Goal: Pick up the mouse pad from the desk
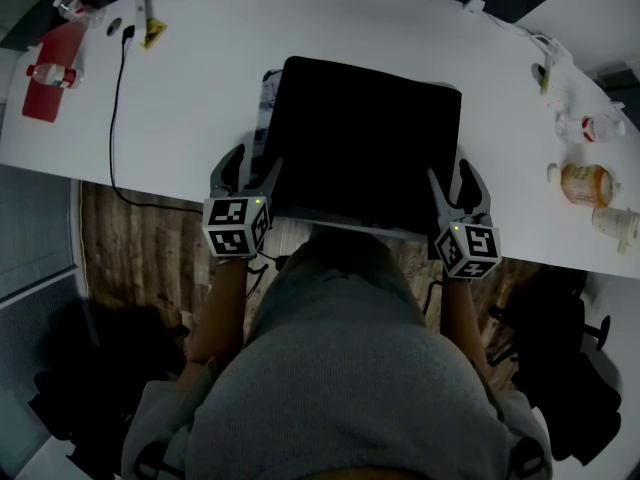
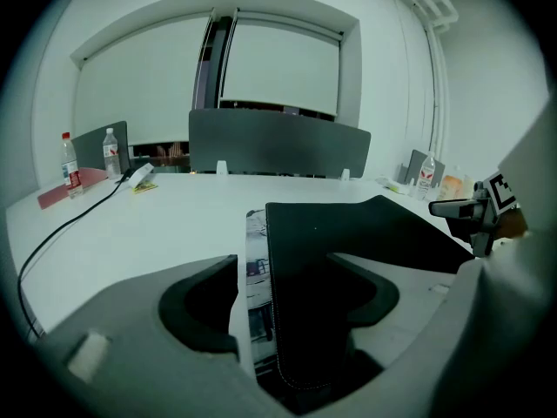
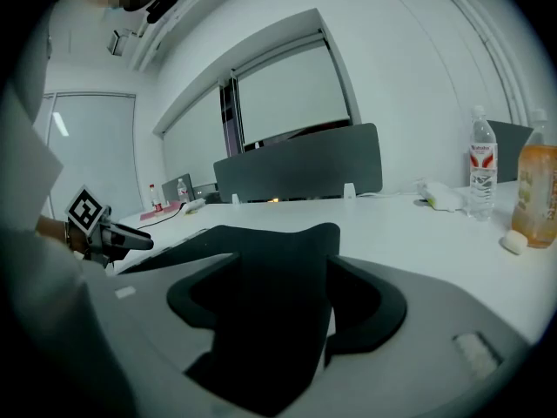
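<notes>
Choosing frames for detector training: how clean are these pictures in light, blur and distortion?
Head view: even light, but the black mouse pad shows no surface detail, and the desk edge bows from the wide lens. Left gripper view: dark rounded corners, near fingers soft. Right gripper view: dimmer, fingers blurred, window outline curved.

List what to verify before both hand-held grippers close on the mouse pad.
1. Left hand-held gripper jaws apart: ok.
2. Right hand-held gripper jaws apart: ok.
3. Mouse pad corner between the left jaws: ok.
4. Mouse pad corner between the right jaws: ok.
5. Nothing lying on top of the mouse pad: ok, its top is bare in the head view.
6. Printed sheet under the mouse pad's left edge is clear of the left jaws: not ok, it shows in the gap beside the mouse pad and might get pinched too.
</notes>
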